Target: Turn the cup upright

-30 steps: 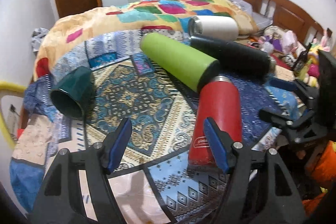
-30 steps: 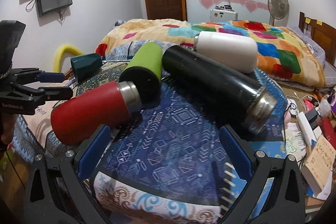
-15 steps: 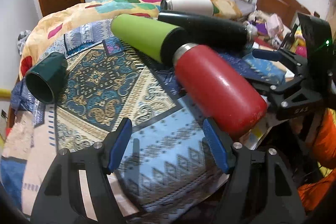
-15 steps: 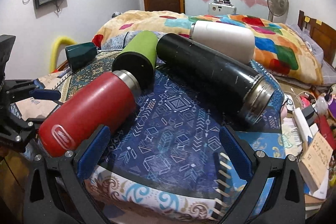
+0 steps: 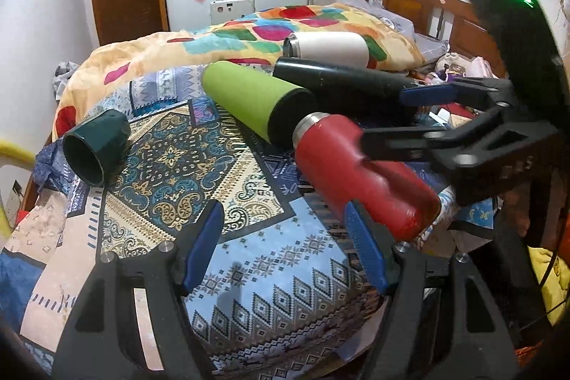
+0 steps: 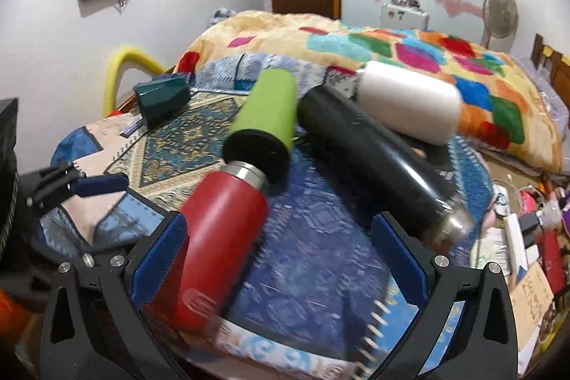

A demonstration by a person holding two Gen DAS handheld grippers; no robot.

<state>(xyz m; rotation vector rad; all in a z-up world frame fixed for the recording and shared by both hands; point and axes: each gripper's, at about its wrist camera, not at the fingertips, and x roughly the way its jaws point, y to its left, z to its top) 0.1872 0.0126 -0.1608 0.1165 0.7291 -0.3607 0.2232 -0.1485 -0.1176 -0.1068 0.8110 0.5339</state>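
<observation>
A red flask [image 5: 359, 173] [image 6: 221, 241] lies on its side at the near edge of the patterned cloth, its steel neck touching a green flask [image 5: 249, 102] [image 6: 267, 113]. A black flask [image 6: 374, 155] [image 5: 338, 81] and a white one [image 6: 406, 102] [image 5: 327, 47] lie beyond. A dark green cup [image 5: 96, 145] [image 6: 164, 97] lies on its side at far left. My right gripper [image 6: 281, 262] is open and straddles the red flask's base; it also shows in the left wrist view [image 5: 392, 116]. My left gripper [image 5: 285, 251] is open, beside the red flask.
The cloth [image 5: 185, 166] covers a round table. A bed with a colourful quilt [image 6: 392, 48] lies behind. Clutter, boxes and papers [image 6: 527, 244] sit low on the right. A yellow tube [image 6: 121, 70] stands at the left.
My right gripper has moved forward, so its fingers now lie on both sides of the red flask. My left gripper has swung back a little. The flasks have stayed put.
</observation>
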